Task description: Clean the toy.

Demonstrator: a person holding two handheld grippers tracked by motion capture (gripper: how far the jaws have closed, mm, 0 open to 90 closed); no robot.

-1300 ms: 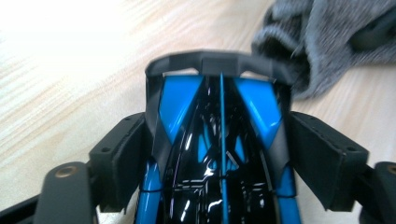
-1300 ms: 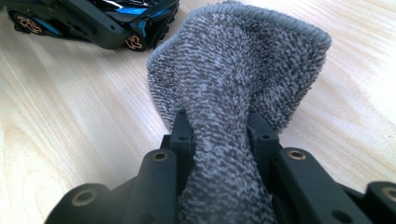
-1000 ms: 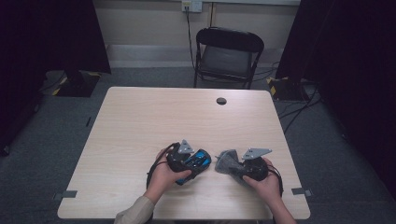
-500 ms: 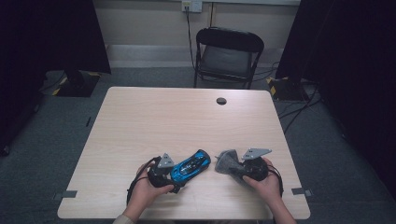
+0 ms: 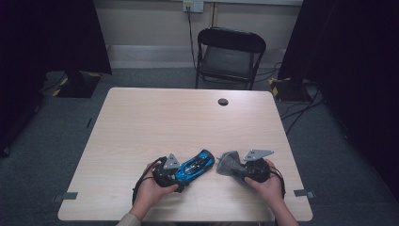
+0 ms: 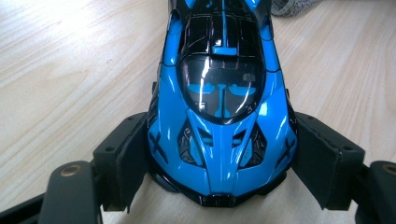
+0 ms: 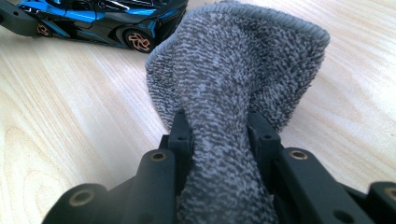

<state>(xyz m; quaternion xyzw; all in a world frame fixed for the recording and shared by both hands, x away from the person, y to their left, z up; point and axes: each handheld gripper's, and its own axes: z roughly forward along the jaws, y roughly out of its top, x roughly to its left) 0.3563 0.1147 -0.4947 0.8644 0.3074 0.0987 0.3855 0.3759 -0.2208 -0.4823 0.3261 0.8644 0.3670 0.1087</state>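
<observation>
A blue and black toy car point(image 5: 196, 165) stands on the wooden table point(image 5: 179, 122) near its front edge. My left gripper point(image 5: 180, 173) is at the car's near end. In the left gripper view the car point(image 6: 219, 116) sits between the two pads point(image 6: 133, 158), which touch its sides; the jaws have just been closing on it. To the right, my right gripper point(image 5: 239, 169) is shut on a grey terry cloth point(image 5: 228, 162). The cloth point(image 7: 238, 70) bunches between the right gripper's point(image 7: 219, 126) jaws and rests on the table beside the car point(image 7: 93, 14).
A small black round cap point(image 5: 223, 101) sits in the tabletop near the far edge. A black folding chair point(image 5: 230, 52) stands behind the table. Cables run along the floor at the back right.
My left hand has drawn back to the left along the table, uncovering the car, and its jaws now flank the car's near end. The right hand and the cloth have stayed put.
</observation>
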